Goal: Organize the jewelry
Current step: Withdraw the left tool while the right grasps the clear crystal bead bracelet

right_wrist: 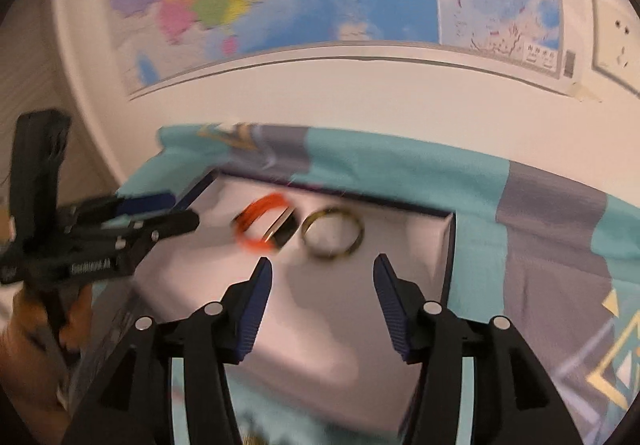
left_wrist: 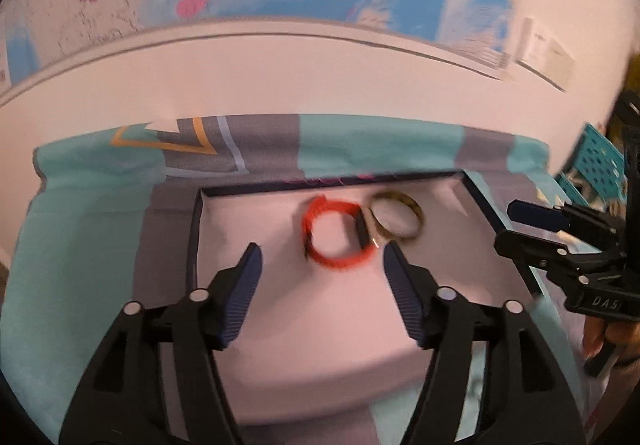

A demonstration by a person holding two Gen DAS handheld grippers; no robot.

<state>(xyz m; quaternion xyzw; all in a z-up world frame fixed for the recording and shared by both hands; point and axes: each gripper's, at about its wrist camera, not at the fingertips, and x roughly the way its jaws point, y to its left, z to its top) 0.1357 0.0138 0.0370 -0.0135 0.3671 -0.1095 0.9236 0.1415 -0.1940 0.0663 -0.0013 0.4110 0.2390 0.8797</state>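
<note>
Jewelry lies inside a shallow dark-rimmed box (left_wrist: pixel 196 221) with a smooth pale lining: an orange band (left_wrist: pixel 334 231), ribbed-looking and round with a black clasp section, just beside a thin brassy metal bangle (left_wrist: pixel 400 219); motion blur hides whether they touch. Both sit near the box's far wall. The box rests on a teal and grey patterned cloth (left_wrist: pixel 80 229). The left tongs (left_wrist: pixel 322 255) and right tongs (right_wrist: pixel 322 265) stand spread, ridged blue pads empty, short of the pieces.
</note>
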